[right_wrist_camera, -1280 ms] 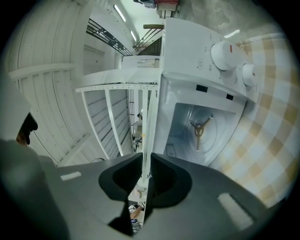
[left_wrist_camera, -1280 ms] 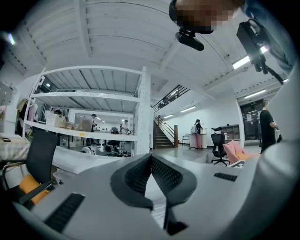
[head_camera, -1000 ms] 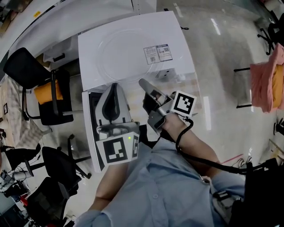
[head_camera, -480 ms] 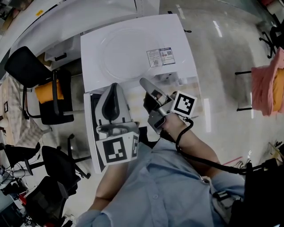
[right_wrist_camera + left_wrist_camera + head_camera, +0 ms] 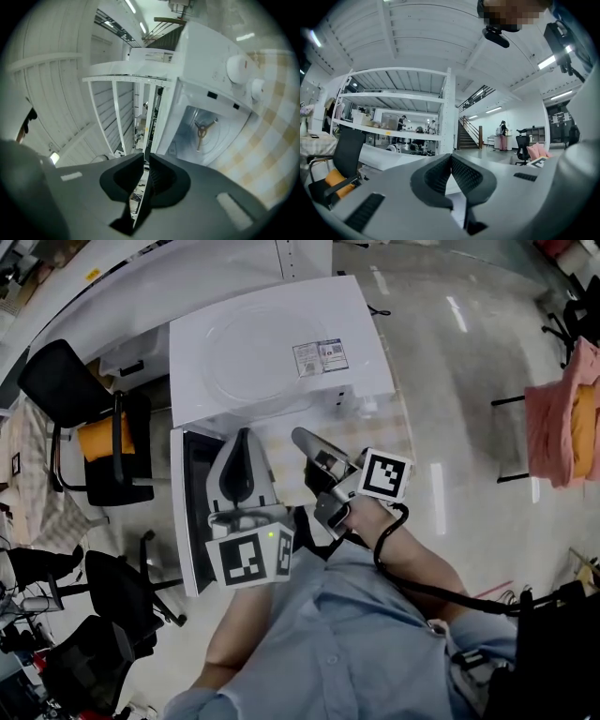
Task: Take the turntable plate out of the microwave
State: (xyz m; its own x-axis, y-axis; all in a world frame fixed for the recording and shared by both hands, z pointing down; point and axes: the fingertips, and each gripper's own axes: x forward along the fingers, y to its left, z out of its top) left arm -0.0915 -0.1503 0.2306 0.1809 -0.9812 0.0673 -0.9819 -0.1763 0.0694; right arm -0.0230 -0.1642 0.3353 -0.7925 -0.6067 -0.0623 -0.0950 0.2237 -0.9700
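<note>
Inside the microwave [image 5: 211, 61], a hub [image 5: 201, 131] shows only past just-narrowed, seemingly empty right tongs [image 5: 146, 154]; left tongs [image 5: 451, 157] closed.

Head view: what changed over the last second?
The left gripper and right gripper drew back slightly from the microwave, baring more checked cloth before it. The right gripper's jaws have just been closing on nothing. Unchanged: left gripper shut, door open, glass plate on the microwave's top.

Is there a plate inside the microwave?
No, the right gripper view shows the open microwave with only a three-armed ring on its floor.
</note>
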